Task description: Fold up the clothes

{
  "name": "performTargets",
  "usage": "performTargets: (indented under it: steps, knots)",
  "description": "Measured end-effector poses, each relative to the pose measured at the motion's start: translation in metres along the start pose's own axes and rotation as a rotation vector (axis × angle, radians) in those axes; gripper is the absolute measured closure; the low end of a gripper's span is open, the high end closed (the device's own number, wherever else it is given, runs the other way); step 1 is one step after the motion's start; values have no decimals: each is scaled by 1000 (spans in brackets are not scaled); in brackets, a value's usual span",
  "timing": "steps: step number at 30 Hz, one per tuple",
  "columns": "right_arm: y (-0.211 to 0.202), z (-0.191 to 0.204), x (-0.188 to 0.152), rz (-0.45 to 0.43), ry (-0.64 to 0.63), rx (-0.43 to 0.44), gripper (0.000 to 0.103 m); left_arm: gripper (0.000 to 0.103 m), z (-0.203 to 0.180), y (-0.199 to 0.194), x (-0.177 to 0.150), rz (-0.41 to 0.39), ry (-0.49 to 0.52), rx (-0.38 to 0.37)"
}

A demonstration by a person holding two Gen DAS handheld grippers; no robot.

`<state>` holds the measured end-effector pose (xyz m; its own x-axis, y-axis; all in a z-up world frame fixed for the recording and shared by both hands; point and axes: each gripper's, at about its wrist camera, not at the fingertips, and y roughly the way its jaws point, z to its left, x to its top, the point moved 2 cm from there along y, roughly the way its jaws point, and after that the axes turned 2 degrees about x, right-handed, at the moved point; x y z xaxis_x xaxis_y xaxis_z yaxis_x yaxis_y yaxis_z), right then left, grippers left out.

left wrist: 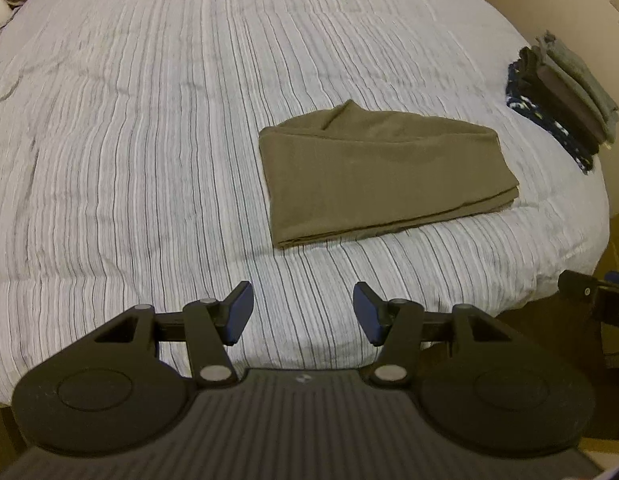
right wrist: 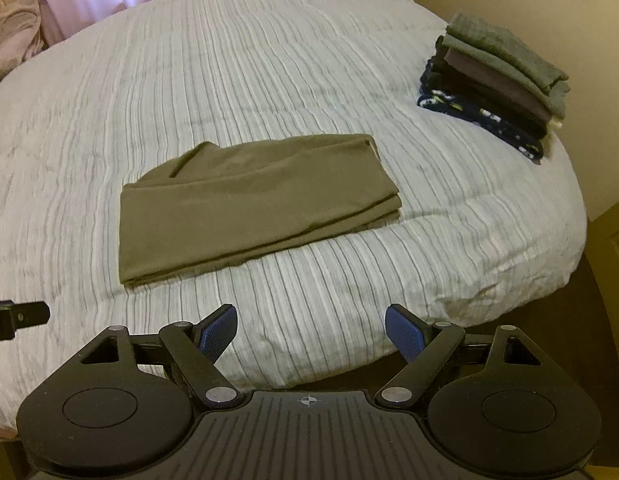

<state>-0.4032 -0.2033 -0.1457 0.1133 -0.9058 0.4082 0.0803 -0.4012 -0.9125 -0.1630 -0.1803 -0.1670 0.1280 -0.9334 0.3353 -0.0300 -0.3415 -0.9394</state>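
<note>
While both grippers (left wrist: pixel 303 312) (right wrist: pixel 309 334) hover splayed, garment (left wrist: pixel 381 172) lies folded.

Dim warm light, fisheye-bent edges, slight blur

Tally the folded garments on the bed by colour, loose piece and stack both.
Olive: 1, the folded olive garment lying alone on the striped bedspread.
Grey: 2, top of the stack of folded clothes.
Taupe-brown: 1.
Black or very dark: about 1; layers are hard to separate.
Navy patterned: 1, at the bottom.
Total: about 6.
</note>
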Motion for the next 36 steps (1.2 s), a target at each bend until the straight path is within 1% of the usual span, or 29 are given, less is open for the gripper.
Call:
performTargets:
  steps: [4, 6, 8, 11, 13, 17, 19, 20, 22, 23, 24, 25, 27, 29, 31, 36]
  knots:
    - [16, -20, 16, 11, -18, 54, 19, 52, -14, 3, 6, -16, -56, 28]
    - [24, -33, 23, -5, -11, 118, 19, 52, -23, 5, 8, -27, -87, 28]
    - [35, -53, 29, -48, 14, 239, 19, 52, -33, 12, 9, -34, -107, 23]
    - [61, -90, 36, -88, 134, 387, 19, 52, -47, 26, 8, -21, -133, 25]
    - [84, -116, 39, -83, 248, 442, 19, 52, -55, 36, 8, 10, -144, 31]
    - [134, -166, 36, -71, 518, 560, 19, 52, -59, 48, 8, 16, -173, 28]
    - [160, -187, 36, -82, 626, 591, 19, 52, -59, 58, 7, 25, -185, 26]
    - [172, -195, 37, -98, 658, 601, 19, 52, -59, 64, 7, 29, -193, 25]
    - [196, -205, 36, -123, 711, 593, 21, 52, -57, 79, 8, 33, -211, 24]
    - [208, -209, 36, -132, 733, 597, 26, 52, -56, 86, 8, 32, -220, 23]
    - [220, -212, 34, -136, 759, 600, 40, 52, -55, 93, 9, 29, -229, 18]
    - [232, -214, 32, -128, 784, 594, 41, 52, -54, 99, 9, 27, -239, 12]
    - [252, -217, 29, -124, 811, 576, 41, 52, -51, 111, 11, 23, -262, -14]
    - [265, -221, 27, -146, 813, 554, 41, 52, -46, 124, 11, 23, -287, -40]
    - [271, -224, 24, -193, 824, 576, 41, 52, -40, 134, 12, 16, -310, -50]
    - [285, -229, 23, -232, 845, 588, 41, 52, -24, 156, 12, 3, -357, -62]
